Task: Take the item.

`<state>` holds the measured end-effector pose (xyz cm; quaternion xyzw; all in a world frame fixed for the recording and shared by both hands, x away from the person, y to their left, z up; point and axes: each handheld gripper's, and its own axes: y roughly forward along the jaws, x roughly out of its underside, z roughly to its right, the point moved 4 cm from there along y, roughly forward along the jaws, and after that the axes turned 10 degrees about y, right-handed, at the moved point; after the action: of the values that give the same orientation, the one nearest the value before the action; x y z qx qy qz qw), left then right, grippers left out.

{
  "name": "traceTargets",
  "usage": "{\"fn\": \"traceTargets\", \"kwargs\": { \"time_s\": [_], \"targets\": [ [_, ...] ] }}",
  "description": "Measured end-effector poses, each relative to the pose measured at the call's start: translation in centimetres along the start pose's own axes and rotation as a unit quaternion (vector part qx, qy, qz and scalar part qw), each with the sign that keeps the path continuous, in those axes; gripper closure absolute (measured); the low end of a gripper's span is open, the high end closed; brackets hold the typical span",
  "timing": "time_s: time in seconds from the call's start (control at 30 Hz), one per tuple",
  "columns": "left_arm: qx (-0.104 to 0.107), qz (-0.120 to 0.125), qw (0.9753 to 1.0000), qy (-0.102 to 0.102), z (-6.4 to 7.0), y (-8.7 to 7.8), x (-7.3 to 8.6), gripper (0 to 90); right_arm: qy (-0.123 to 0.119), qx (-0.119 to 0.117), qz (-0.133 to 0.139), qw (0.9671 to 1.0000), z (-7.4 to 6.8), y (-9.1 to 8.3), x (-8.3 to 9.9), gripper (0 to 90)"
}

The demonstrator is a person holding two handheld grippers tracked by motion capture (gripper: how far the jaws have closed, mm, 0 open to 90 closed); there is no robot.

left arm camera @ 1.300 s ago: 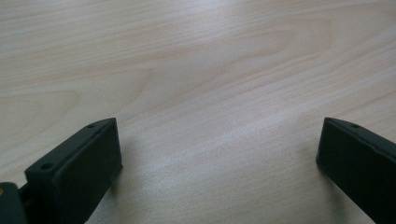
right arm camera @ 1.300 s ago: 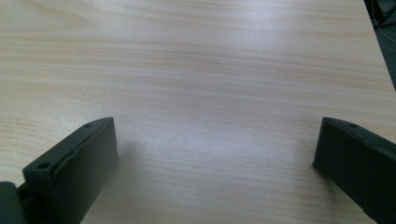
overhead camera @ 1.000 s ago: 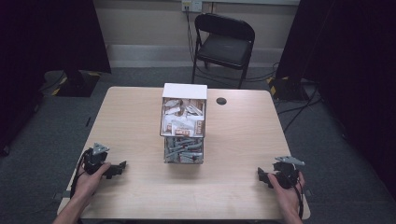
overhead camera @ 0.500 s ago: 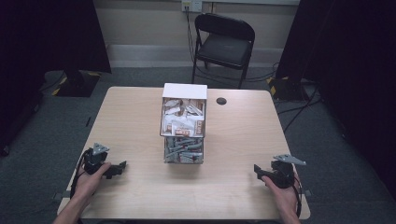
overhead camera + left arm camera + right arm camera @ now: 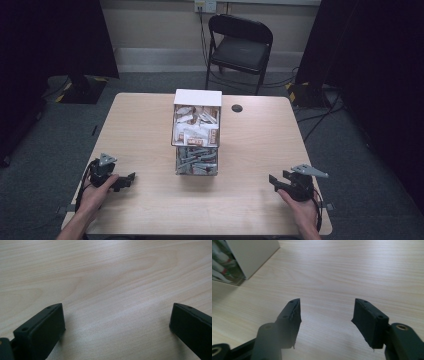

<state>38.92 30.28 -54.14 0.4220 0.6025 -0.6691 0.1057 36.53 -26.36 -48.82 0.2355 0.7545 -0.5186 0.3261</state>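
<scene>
A clear box [image 5: 196, 135] with a white top stands at the middle of the wooden table [image 5: 250, 145]. White packets fill its upper part and grey pieces its lower part. My left gripper [image 5: 125, 180] rests near the table's front left, held in a hand, pointing right. Its jaws are wide open over bare wood in the left gripper view [image 5: 116, 322]. My right gripper [image 5: 274, 181] sits at the front right, pointing left toward the box. It is open with nothing between its fingers [image 5: 325, 311]. A corner of the box [image 5: 249, 255] lies ahead to its left.
A small black round disc [image 5: 237, 108] lies on the table behind the box to the right. A black folding chair [image 5: 240, 47] stands beyond the far edge. Cables run across the floor to the right of the table.
My right gripper has shifted slightly left and forward toward the box. The left gripper has stayed in place.
</scene>
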Motion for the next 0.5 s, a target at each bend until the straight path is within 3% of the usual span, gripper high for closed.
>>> {"fn": "traceTargets", "kwargs": {
  "time_s": [0.5],
  "targets": [
    [0.004,0.002,1.0000,0.001,0.1,0.0,0.0,0.0,-0.034,-0.057,-0.004,0.9978,-2.5,-0.6,-0.7,51.7]
  ]
}}
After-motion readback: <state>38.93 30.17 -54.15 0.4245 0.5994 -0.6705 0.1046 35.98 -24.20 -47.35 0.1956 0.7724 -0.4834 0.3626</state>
